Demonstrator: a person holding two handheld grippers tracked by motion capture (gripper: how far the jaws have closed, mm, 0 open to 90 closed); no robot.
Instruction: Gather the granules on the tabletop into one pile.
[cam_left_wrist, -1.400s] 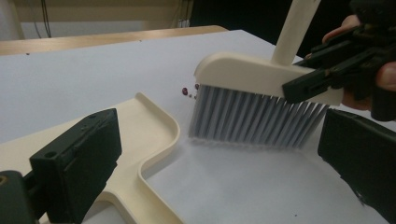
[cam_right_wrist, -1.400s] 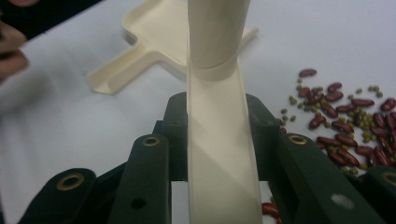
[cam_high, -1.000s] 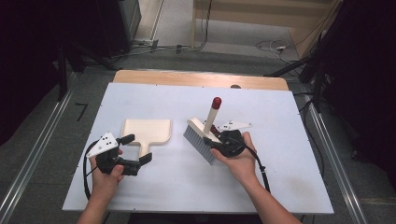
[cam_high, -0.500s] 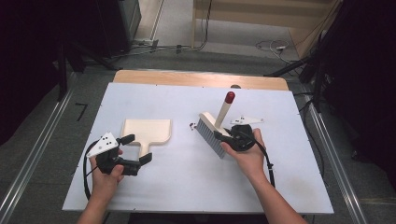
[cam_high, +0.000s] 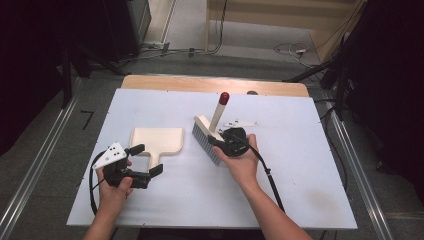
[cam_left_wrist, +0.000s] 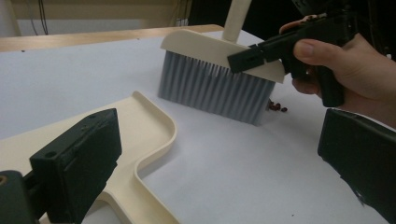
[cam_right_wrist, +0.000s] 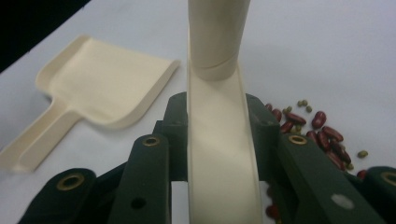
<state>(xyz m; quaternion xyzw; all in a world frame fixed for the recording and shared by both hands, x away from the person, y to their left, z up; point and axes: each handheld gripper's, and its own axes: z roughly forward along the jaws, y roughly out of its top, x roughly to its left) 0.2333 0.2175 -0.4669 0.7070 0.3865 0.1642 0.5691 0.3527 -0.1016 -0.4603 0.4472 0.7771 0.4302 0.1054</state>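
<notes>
A cream brush with grey bristles and a red-tipped handle stands with its bristles on the white board, right of centre. My right gripper is shut on the brush head; its own view shows the cream head clamped between both jaws. A cream dustpan lies flat to the left, mouth facing away from me. My left gripper is open, its jaws either side of the dustpan handle. Red and green beans lie just behind the bristles.
The white board has free room at the right and front. A wooden strip runs along its far edge. Metal rails flank the table, and cables lie on the floor beyond.
My right gripper swung the brush to the right, then back left toward the dustpan. The left gripper and the dustpan stayed where they were.
</notes>
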